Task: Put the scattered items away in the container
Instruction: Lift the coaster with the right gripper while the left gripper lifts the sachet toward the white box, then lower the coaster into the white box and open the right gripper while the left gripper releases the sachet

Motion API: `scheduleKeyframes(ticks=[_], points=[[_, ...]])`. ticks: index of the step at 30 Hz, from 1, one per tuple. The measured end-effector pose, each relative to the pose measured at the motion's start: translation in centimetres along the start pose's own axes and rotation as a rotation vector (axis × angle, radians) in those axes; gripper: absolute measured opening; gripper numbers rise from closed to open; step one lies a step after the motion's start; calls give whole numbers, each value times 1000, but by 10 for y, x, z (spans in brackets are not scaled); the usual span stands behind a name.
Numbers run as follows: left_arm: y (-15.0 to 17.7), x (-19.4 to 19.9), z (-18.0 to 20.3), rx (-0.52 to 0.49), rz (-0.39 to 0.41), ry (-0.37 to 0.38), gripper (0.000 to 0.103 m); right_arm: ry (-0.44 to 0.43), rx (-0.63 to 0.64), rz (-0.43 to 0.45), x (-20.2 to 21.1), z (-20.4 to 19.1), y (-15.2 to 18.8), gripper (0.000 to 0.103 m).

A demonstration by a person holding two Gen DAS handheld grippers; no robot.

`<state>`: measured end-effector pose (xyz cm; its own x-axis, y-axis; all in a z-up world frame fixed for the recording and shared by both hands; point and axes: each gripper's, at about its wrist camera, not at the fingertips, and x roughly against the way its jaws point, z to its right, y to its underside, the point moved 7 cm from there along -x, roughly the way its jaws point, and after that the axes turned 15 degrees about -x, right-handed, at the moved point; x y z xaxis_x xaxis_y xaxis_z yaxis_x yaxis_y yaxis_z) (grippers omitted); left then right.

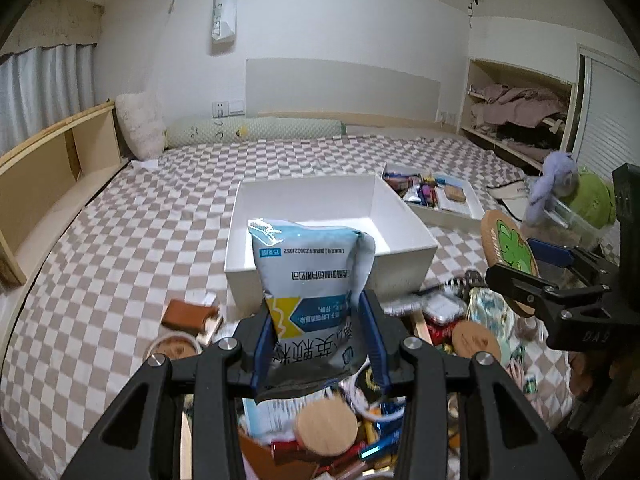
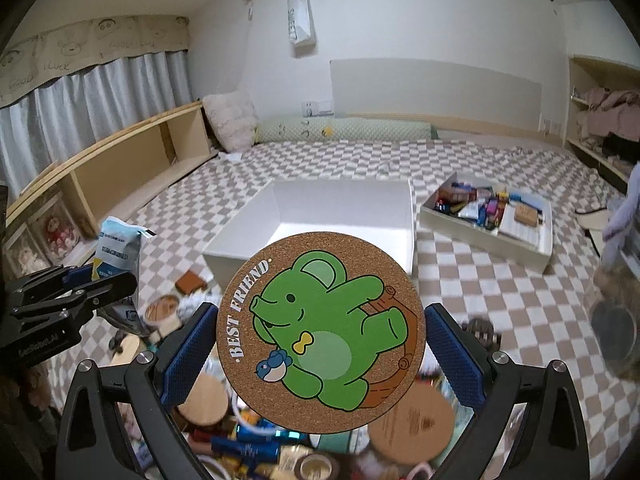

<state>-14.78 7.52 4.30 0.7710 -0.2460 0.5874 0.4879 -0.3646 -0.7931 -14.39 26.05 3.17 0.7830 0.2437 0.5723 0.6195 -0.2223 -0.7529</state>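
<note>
The cork coaster (image 2: 320,332) reads "BEST FRIEND". The curtain valance (image 2: 92,48) shows "Good Luck". The hanging white bag (image 2: 300,20) says "SWEET".

Evenly lit indoors, soft and slightly cool, with pale daylight glowing through the curtains (image 2: 84,96) at the left. Strong fisheye bending of walls and bed (image 1: 120,240) edges, black vignette in every corner. Soft shadow inside the white box (image 1: 320,216). Small glare on the pouch (image 1: 308,272) top. Blurred clutter (image 2: 256,440) along the bottom edge.
</note>
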Motion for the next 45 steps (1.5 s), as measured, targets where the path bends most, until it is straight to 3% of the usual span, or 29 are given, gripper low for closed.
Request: scheduleKeyframes(ticks=[12,26,34,45], points=[[-38,-29,-18,4,47,-21,40,-13,11,66,-19,-12,-48,101],[-69,-69,-36,27,70,-28,40,14,23,58,-62,-9,-80,101],[-75,-100,-53,79,46,-17,40,25,-6,-2,-104,-2,-87,101],[-61,-157,-64,119,-63,21,40,53,-90,-121,-170,11,-78,101]])
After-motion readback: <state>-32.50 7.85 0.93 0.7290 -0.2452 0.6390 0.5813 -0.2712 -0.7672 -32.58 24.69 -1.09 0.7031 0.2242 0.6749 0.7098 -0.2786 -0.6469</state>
